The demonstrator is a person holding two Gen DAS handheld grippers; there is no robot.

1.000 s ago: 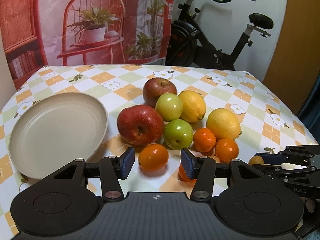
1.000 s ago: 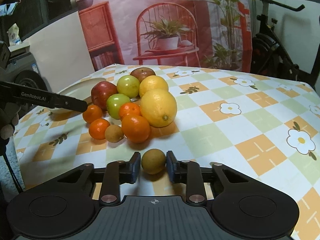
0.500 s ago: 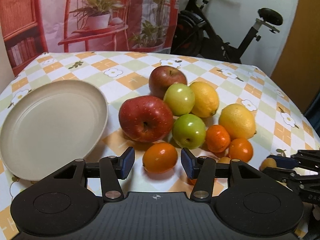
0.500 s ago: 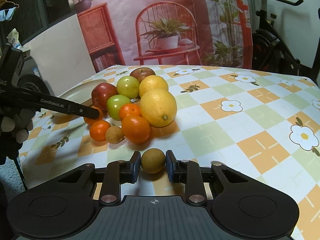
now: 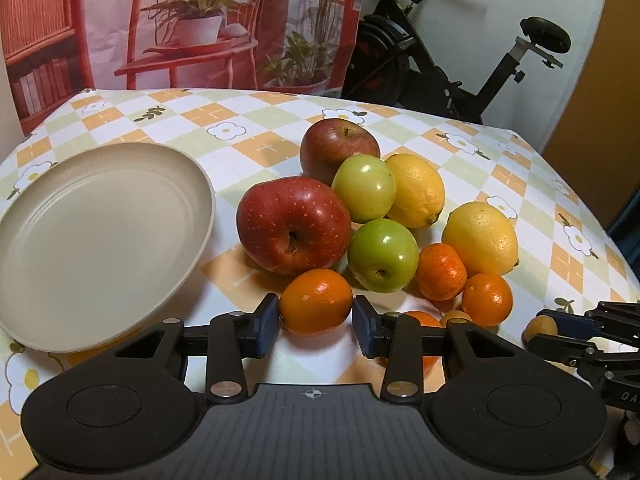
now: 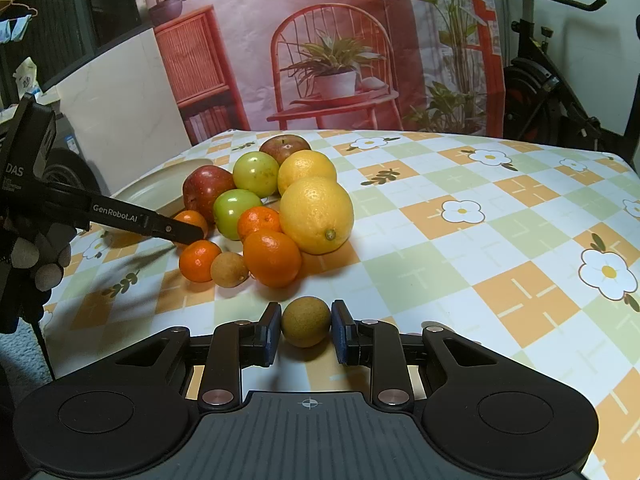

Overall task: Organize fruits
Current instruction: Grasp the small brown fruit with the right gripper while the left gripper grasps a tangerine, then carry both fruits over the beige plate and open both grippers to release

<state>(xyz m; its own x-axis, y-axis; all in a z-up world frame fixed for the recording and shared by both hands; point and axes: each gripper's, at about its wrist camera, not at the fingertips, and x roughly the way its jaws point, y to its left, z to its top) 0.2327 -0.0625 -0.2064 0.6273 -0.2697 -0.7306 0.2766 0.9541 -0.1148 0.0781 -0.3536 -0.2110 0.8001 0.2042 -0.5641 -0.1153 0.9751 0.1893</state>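
Your fruit pile [image 5: 372, 216] blocks the tablecloth's [image 6: 500, 184] middle; its right side toward the far edge lies open.

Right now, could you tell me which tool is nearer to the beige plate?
Left. The left tool straddles an orange beside the plate; the right tool sits beyond the fruit pile, around a small brown fruit.

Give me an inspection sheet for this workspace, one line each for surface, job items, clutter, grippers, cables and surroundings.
Surface: checked floral tablecloth covering the table.
Job's things: beige plate, nothing on it; apples, lemons and oranges clustered beside it.
Clutter: nothing seen.
Grippers: left gripper has its pads on both sides of an orange, contact unclear; right gripper is closed on a small brown fruit.
Cables: nothing seen.
Surroundings: printed backdrop of a red chair and plants; exercise bike behind the table.
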